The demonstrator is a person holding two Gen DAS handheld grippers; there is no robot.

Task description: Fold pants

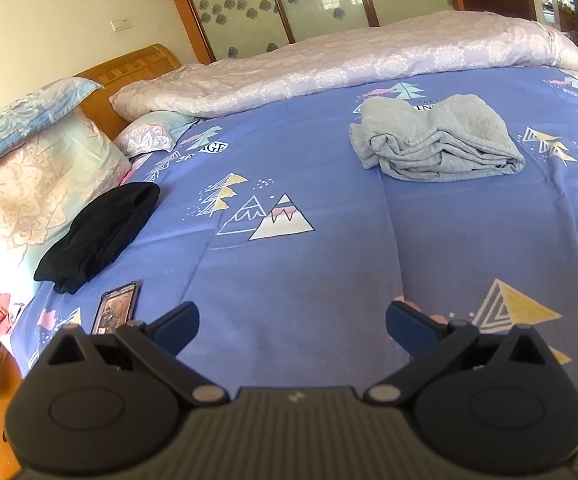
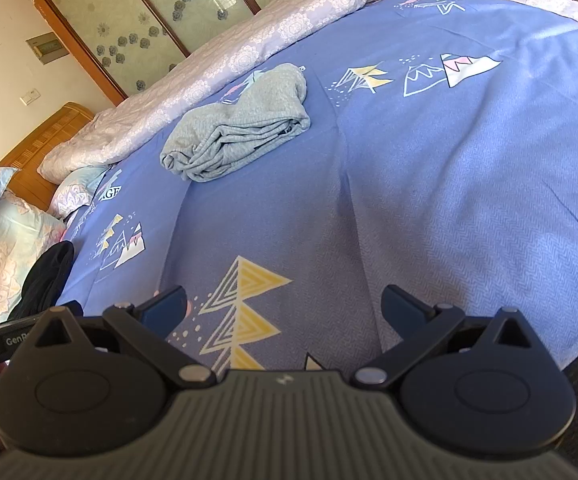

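Light grey pants (image 1: 437, 140) lie folded in a thick bundle on the blue bed sheet (image 1: 309, 264), far ahead and to the right of my left gripper (image 1: 292, 326). That gripper is open, its fingers spread wide over bare sheet with nothing between them. The right wrist view shows the same grey pants (image 2: 237, 128) up and to the left, well beyond my right gripper (image 2: 285, 306). It is open too, hovering above a yellow triangle print, holding nothing. A second, black folded garment (image 1: 101, 232) rests at the left, near the pillows; its edge (image 2: 47, 276) shows in the right view.
A phone (image 1: 115, 308) lies on the sheet just left of my left gripper. Pillows (image 1: 29, 176) and a wooden headboard (image 1: 129, 68) fill the left side. A pale lilac quilt (image 1: 349, 60) is bunched along the bed's far edge, before glass wardrobe doors.
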